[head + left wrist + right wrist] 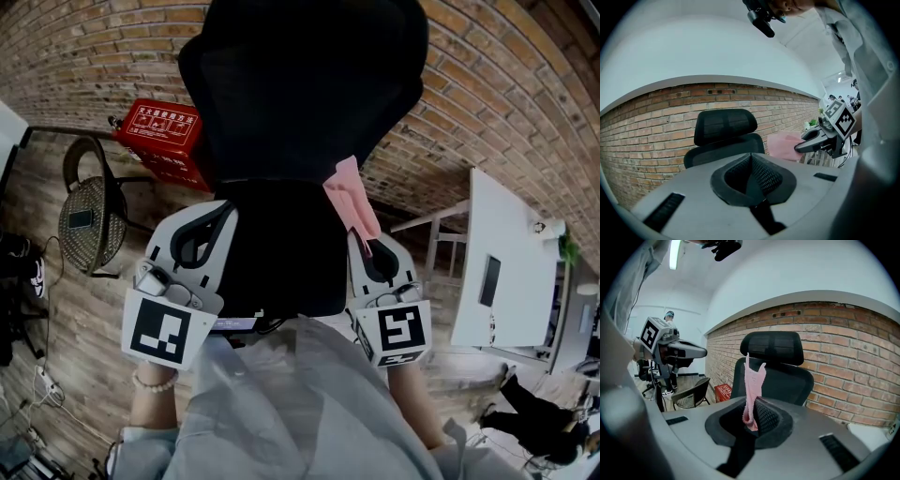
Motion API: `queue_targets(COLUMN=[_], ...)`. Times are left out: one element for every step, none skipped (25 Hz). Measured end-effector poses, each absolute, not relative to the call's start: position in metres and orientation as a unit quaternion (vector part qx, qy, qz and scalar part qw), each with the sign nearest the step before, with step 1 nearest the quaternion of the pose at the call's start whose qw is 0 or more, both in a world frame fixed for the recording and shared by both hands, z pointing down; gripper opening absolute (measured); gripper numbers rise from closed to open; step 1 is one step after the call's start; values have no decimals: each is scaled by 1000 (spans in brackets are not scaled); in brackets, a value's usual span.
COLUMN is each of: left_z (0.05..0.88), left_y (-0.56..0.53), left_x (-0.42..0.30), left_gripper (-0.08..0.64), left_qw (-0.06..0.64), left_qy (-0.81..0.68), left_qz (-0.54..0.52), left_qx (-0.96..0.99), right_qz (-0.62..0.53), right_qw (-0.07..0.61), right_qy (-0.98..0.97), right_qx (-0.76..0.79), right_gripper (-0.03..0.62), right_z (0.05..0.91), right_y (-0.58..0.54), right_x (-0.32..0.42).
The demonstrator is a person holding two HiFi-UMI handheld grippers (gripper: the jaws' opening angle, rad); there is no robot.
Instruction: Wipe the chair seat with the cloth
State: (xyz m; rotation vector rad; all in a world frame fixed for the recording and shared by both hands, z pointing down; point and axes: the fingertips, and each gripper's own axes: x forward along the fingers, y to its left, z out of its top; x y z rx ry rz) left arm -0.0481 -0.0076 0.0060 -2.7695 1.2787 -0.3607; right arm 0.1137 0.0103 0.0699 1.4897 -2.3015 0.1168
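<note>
A black office chair (281, 103) stands in front of me against the brick wall, its seat (281, 253) dark and low between my two grippers. My right gripper (364, 246) is shut on a pink cloth (349, 195), which sticks up from the jaws beside the seat's right edge. In the right gripper view the cloth (753, 380) rises upright out of the closed pads before the chair (773, 366). My left gripper (217, 217) hovers at the seat's left edge, shut and empty. In the left gripper view the chair (724, 133), the cloth (784, 145) and the right gripper (819, 139) all show.
A red box (159, 139) sits on the wooden floor left of the chair, with a wicker chair (89, 214) further left. A white table (506, 262) stands at the right. The brick wall (487, 112) runs behind the chair.
</note>
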Motion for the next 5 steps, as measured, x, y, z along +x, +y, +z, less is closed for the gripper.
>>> queue_targets(left_z=[6,6,7,7,7], left_y=[-8,-8,-9,-9,-9], left_x=[-51,-53,-56,-58,-60], left_gripper=[18,18,18,18,18], left_qw=[32,29,27,26,25], left_qy=[420,424,427,430,432], left_qz=[-117,-117,-117,-117,-117], left_qx=[-899,-898,-896,-895,-894], right_qz=[42,41,41,41,41], right_qw=[197,197,197,198,200], right_qy=[-823,-823,-823,-823,-823], right_qx=[532,531,531,531,530], right_gripper=[52,53,52,53,52], right_z=[70,70,70,70,70], right_y=[10,10,11,12,13], right_x=[113,112,112,113,113])
